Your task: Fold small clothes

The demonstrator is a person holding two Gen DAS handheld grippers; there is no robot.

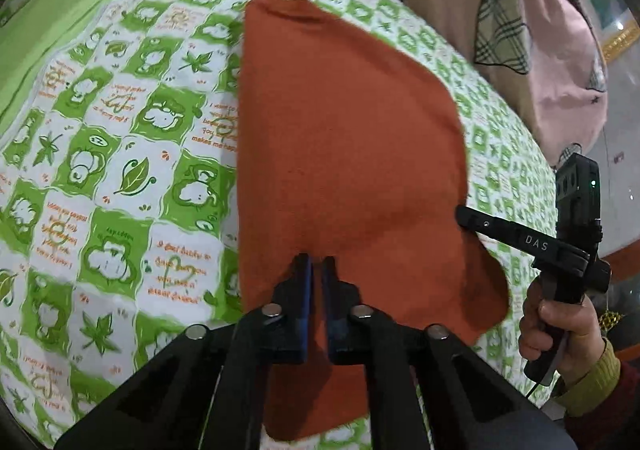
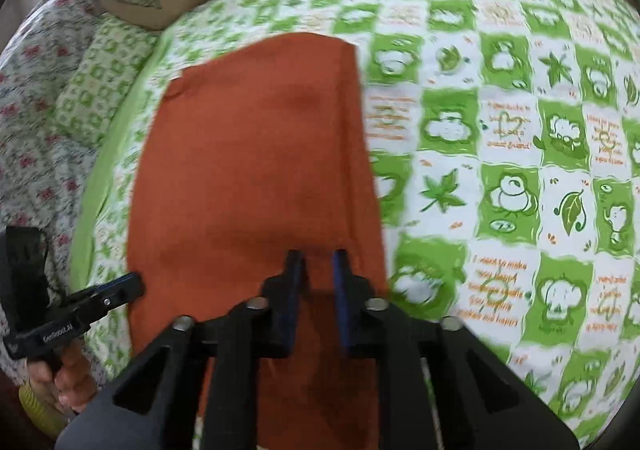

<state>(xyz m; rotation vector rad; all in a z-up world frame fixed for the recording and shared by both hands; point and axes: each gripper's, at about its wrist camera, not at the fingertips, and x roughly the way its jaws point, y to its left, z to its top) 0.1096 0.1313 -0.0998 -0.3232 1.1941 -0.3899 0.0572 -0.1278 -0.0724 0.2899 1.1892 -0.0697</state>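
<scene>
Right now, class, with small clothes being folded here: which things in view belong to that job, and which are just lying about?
Part of the job:
- orange cloth, spread on the bed
- left claw, closed on its near edge
- right claw, at the cloth's near edge, fingers slightly apart

Just lying about:
- green patterned sheet
- pink blanket
- floral quilt

An orange-red cloth (image 1: 344,154) lies spread on a green-and-white patterned bedsheet (image 1: 120,138); the left gripper (image 1: 317,264) sits over the cloth's near part, its blue-padded fingers (image 1: 306,282) nearly together with only a thin gap; whether they pinch fabric cannot be told; at the right, the right gripper (image 1: 464,215) reaches in sideways, its tip at the cloth's right edge, held by a hand (image 1: 560,330); a pink blanket (image 1: 500,2) with plaid patches lies beyond
</scene>
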